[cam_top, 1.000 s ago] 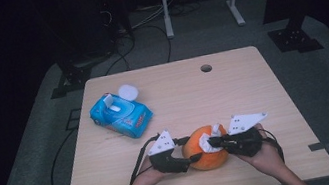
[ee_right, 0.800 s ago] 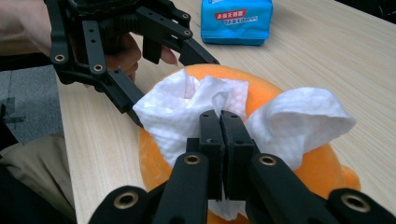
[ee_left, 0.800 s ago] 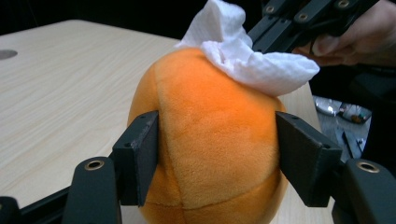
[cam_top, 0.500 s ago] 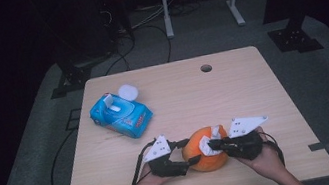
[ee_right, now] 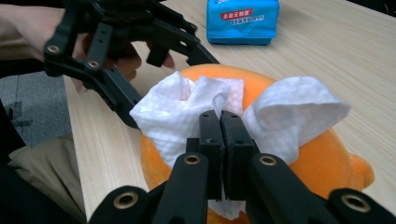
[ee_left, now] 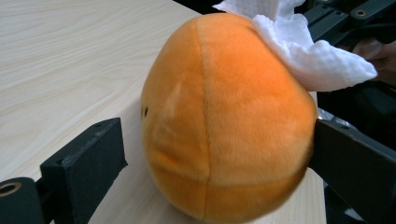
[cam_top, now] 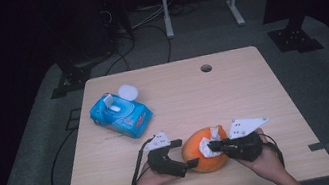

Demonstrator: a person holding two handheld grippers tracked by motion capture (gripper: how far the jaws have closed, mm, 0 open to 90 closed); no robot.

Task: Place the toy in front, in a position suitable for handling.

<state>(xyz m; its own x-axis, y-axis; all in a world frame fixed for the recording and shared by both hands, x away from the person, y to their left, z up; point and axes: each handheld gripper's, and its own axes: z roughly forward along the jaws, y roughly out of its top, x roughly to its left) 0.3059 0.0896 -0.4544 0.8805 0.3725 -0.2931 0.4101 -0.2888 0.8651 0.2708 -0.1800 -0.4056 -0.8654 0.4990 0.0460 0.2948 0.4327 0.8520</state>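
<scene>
At the near edge of a light wooden table (cam_top: 233, 91), a person's two hands each hold a black two-jaw gripper against an orange plush toy (cam_top: 206, 149), round like a ball. The toy rests on the table between the hands.

The right gripper (cam_top: 214, 147) has its jaws pressed together on a crumpled white wet wipe (cam_top: 208, 144), which lies against the top of the toy. In the right gripper view, the wipe (ee_right: 196, 109) bunches out on both sides of the closed jaws, with the orange plush (ee_right: 327, 163) beneath it.

The left gripper (cam_top: 189, 156) reaches toward the toy from the left. Its jaws have just been opening. In the left gripper view they stand wide apart with the toy (ee_left: 224, 116) between them; the right-hand jaw meets the toy's side, while the left-hand jaw stands clear of it.

Farther back on the left of the table lies a blue pack of wet wipes (cam_top: 120, 114) with its flap lifted. Just behind it lies a small round white lid (cam_top: 127, 91). Near the far edge, the tabletop has a round cable hole (cam_top: 206, 68).
</scene>
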